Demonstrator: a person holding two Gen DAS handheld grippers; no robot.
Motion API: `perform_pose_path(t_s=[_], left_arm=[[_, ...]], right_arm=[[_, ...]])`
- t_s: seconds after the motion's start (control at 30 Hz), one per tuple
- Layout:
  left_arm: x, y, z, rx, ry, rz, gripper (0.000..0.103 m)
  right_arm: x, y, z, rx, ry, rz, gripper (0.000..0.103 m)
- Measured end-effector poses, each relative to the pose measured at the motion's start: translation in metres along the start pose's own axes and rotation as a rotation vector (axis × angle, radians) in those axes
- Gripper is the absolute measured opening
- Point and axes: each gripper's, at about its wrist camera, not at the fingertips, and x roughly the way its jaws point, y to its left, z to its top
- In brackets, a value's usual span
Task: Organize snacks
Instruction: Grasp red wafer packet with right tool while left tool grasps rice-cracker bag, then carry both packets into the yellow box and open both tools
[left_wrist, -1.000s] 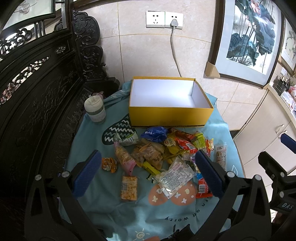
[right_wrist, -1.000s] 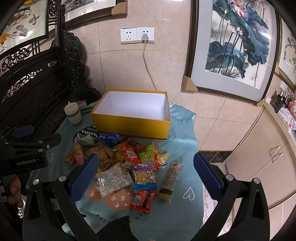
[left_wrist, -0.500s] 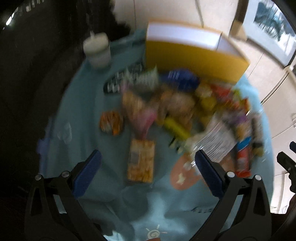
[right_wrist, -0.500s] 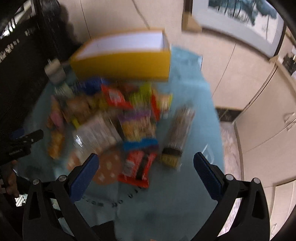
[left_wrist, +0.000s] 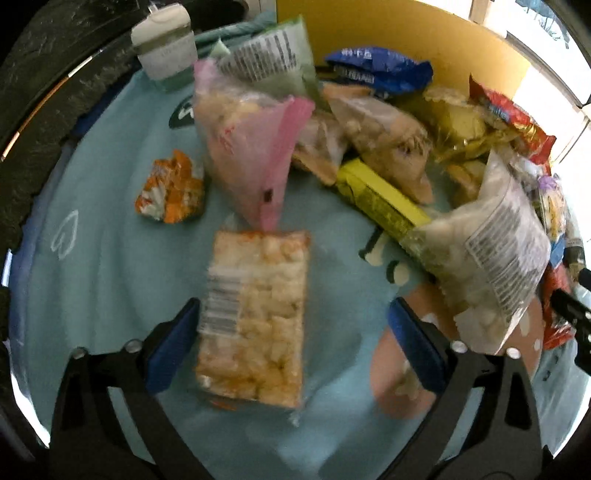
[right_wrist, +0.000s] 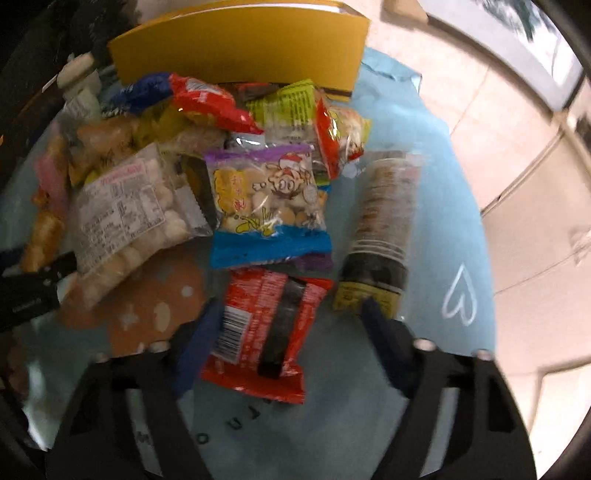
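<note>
Many snack packets lie heaped on a light blue cloth (left_wrist: 92, 280) in front of a yellow box (right_wrist: 240, 44). My left gripper (left_wrist: 295, 332) is open, low over the cloth, with a clear packet of puffed rice bar (left_wrist: 255, 317) between its fingers, against the left one. My right gripper (right_wrist: 291, 332) is open around a red packet (right_wrist: 266, 332); its right finger touches the end of a dark tube-shaped packet (right_wrist: 380, 232). A purple and blue biscuit packet (right_wrist: 269, 206) lies just beyond the red one.
A white and green cup (left_wrist: 166, 40) stands at the far left by dark carved furniture. A pink packet (left_wrist: 251, 147), an orange sweet (left_wrist: 170, 188) and a yellow bar (left_wrist: 380, 199) lie near the rice bar. Tiled floor and cabinets (right_wrist: 535, 184) lie to the right.
Both grippers have dropped from high above the table to just over the cloth. The left now straddles the rice bar, the right the red packet. Both stay open.
</note>
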Motion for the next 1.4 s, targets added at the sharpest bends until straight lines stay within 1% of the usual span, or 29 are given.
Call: perform_pose_path(t_s=[0.03, 0.07, 0.1, 0.13, 0.17, 0.2, 0.23, 0.27, 0.37, 0.47, 0.5, 0.7, 0.8, 0.87, 0.97, 1.03, 1.07, 1.17, 1.23, 1.33, 1.4], left_arm=[[-0.002, 0.001, -0.002, -0.012, -0.021, -0.003, 0.088], [-0.003, -0.001, -0.006, 0.0, -0.038, -0.001, 0.084], [-0.006, -0.006, -0.01, 0.025, -0.06, -0.01, 0.069], [-0.01, -0.012, -0.015, 0.059, -0.079, -0.019, 0.054], [-0.013, -0.02, -0.019, 0.107, -0.096, 0.002, 0.052], [-0.014, -0.024, -0.022, 0.125, -0.104, 0.013, 0.051], [-0.014, -0.024, -0.023, 0.12, -0.104, 0.007, 0.05], [-0.013, -0.02, -0.024, 0.104, -0.1, -0.012, 0.05], [-0.015, -0.015, -0.028, 0.098, -0.096, -0.029, 0.049], [-0.021, -0.003, -0.028, 0.069, -0.103, -0.061, 0.048], [-0.026, 0.002, -0.026, 0.056, -0.113, -0.068, 0.048], [-0.062, 0.021, -0.017, 0.011, -0.195, -0.119, 0.048], [-0.078, 0.022, -0.009, 0.022, -0.246, -0.131, 0.048], [-0.087, 0.021, 0.0, 0.035, -0.272, -0.138, 0.048], [-0.109, 0.016, 0.014, 0.047, -0.325, -0.159, 0.048], [-0.124, 0.009, 0.033, 0.052, -0.367, -0.17, 0.048], [-0.127, 0.006, 0.041, 0.047, -0.379, -0.176, 0.048], [-0.136, -0.008, 0.076, 0.026, -0.405, -0.193, 0.048], [-0.139, -0.018, 0.101, 0.005, -0.427, -0.186, 0.048], [-0.145, -0.035, 0.154, -0.027, -0.476, -0.183, 0.048], [-0.141, -0.044, 0.2, -0.051, -0.48, -0.179, 0.048]], right_arm=[[0.0, 0.003, -0.001, -0.023, -0.004, -0.018, 0.058], [0.0, 0.008, -0.003, -0.063, -0.006, -0.048, 0.052], [0.0, 0.011, -0.005, -0.087, -0.012, -0.054, 0.043], [0.001, 0.015, -0.007, -0.108, 0.001, -0.022, 0.044], [0.001, 0.021, -0.011, -0.134, 0.001, -0.021, 0.044], [0.0, 0.024, -0.013, -0.155, -0.004, -0.022, 0.043], [-0.002, 0.027, -0.015, -0.168, -0.006, 0.002, 0.043], [-0.004, 0.026, -0.017, -0.158, -0.002, 0.03, 0.043], [-0.011, 0.014, -0.021, -0.081, -0.007, 0.129, 0.043], [-0.026, -0.001, -0.021, -0.02, -0.031, 0.202, 0.043], [-0.03, -0.003, -0.021, -0.011, -0.043, 0.214, 0.043], [-0.058, -0.012, -0.004, -0.004, -0.108, 0.234, 0.043], [-0.075, -0.005, 0.001, -0.008, -0.147, 0.24, 0.043], [-0.084, -0.005, 0.01, -0.006, -0.175, 0.247, 0.043], [-0.107, -0.006, 0.038, 0.004, -0.235, 0.258, 0.043], [-0.121, -0.009, 0.057, -0.002, -0.277, 0.263, 0.043], [-0.129, -0.011, 0.074, -0.009, -0.305, 0.264, 0.043], [-0.139, -0.019, 0.114, -0.007, -0.347, 0.267, 0.043], [-0.139, -0.027, 0.153, -0.009, -0.365, 0.268, 0.043], [-0.134, -0.038, 0.208, -0.003, -0.381, 0.265, 0.043], [-0.125, -0.045, 0.251, 0.004, -0.384, 0.268, 0.044]])
